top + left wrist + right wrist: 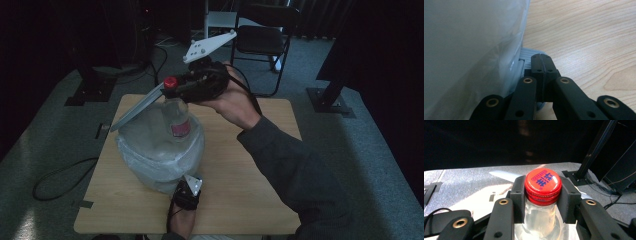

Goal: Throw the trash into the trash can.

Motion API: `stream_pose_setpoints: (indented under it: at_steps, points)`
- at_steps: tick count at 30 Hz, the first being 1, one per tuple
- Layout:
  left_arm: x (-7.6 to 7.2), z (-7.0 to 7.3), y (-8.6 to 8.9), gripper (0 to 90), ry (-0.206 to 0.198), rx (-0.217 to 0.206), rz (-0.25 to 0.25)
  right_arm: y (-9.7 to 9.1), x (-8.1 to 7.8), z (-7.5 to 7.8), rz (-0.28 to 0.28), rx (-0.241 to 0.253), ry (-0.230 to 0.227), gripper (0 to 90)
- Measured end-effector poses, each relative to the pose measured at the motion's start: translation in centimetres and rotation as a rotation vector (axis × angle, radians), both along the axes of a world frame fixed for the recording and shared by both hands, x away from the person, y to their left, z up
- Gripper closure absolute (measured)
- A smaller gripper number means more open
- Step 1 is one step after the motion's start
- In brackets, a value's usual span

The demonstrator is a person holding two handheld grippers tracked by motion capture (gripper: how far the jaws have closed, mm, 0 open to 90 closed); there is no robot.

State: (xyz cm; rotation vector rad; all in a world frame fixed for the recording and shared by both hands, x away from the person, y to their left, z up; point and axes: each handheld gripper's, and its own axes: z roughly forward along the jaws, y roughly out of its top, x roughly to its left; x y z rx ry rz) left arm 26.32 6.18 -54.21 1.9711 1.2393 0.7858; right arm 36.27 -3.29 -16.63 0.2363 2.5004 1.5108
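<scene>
A clear plastic bottle (178,119) with a red cap (543,182) and a red label hangs upright in the mouth of a small bin (150,167) lined with a clear bag (469,50). My right gripper (173,88) is shut on the bottle's neck just under the cap, one pad on each side (544,195). The bin's grey lid (137,106) stands tilted open at the left. Down at the bin's front base, my left gripper (184,184) is shut with nothing between its jaws, and its tips (541,59) rest on a grey pedal (527,53).
The bin stands on the left half of a small wooden table (250,165). Behind the table are a black folding chair (262,40) and dark stand bases (327,97) on grey carpet. A cable (60,177) loops on the floor at the left.
</scene>
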Motion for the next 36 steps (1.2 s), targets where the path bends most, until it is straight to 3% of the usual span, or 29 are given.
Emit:
stream_pose_setpoints:
  at_steps: [5,10,11,17,18,25,36]
  points:
    - [0.0,0.0,0.0,90.0,0.001,0.001,0.0,0.4,0.0,-0.4,0.002,-0.011,0.0,61.8]
    - [0.0,0.0,0.0,90.0,0.004,-0.004,-0.001,0.6,0.2,-0.4,0.002,-0.001,-0.026,52.6]
    - [-0.1,0.0,-0.1,90.0,-0.001,0.013,-0.001,0.4,0.2,-0.4,0.005,-0.002,-0.022,52.3]
    - [0.0,0.0,-0.1,90.0,0.006,-0.001,-0.003,-0.5,0.3,-0.9,-0.004,-0.024,-0.025,51.0]
    - [-0.1,-0.1,-0.2,90.0,0.012,-0.028,0.019,-0.7,0.4,-1.1,-0.009,-0.034,-0.025,50.6]
    - [-0.1,-0.1,-0.2,90.0,0.015,-0.027,0.013,-2.1,0.8,-2.1,-0.039,-0.059,-0.026,50.5]
    - [0.0,-0.1,-0.2,90.0,0.019,-0.024,0.012,-3.5,1.9,-2.7,-0.075,-0.044,-0.011,49.6]
